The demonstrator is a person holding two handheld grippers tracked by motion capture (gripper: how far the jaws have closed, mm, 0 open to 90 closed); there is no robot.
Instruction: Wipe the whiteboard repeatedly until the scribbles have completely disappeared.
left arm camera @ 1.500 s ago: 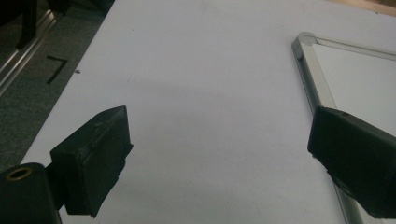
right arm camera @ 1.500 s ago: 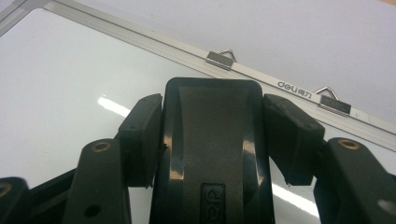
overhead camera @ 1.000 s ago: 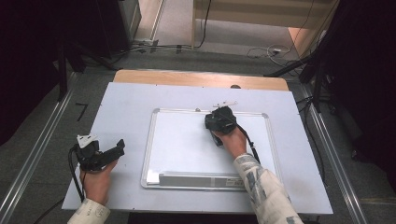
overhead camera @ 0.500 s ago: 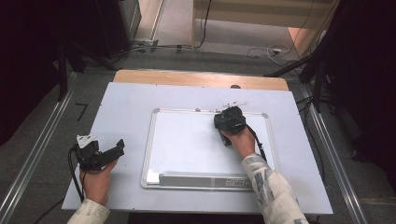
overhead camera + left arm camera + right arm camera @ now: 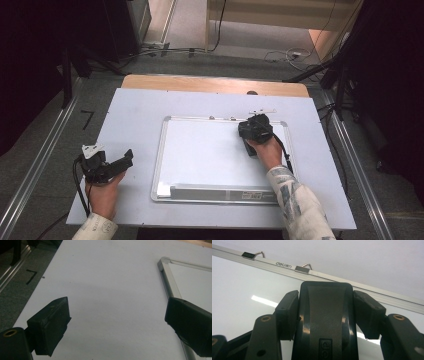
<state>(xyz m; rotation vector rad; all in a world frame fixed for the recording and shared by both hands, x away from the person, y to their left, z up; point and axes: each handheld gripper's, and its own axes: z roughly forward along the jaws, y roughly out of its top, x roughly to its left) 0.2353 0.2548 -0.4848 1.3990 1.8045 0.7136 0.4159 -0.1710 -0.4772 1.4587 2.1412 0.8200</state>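
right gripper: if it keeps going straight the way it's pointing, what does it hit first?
The right gripper is shut on a black eraser flat on the whiteboard. Straight ahead lies bare board, then the top frame rail with its clips. Likely the rail first, though the depth is unclear.

Bare table [image 5: 135, 107] is left open around the whiteboard [image 5: 205, 155] on all sides. The board's middle and left are unoccupied. Its upper right corner is taken by the right gripper [image 5: 256, 129], whose jaws are closed on a black eraser [image 5: 325, 315].
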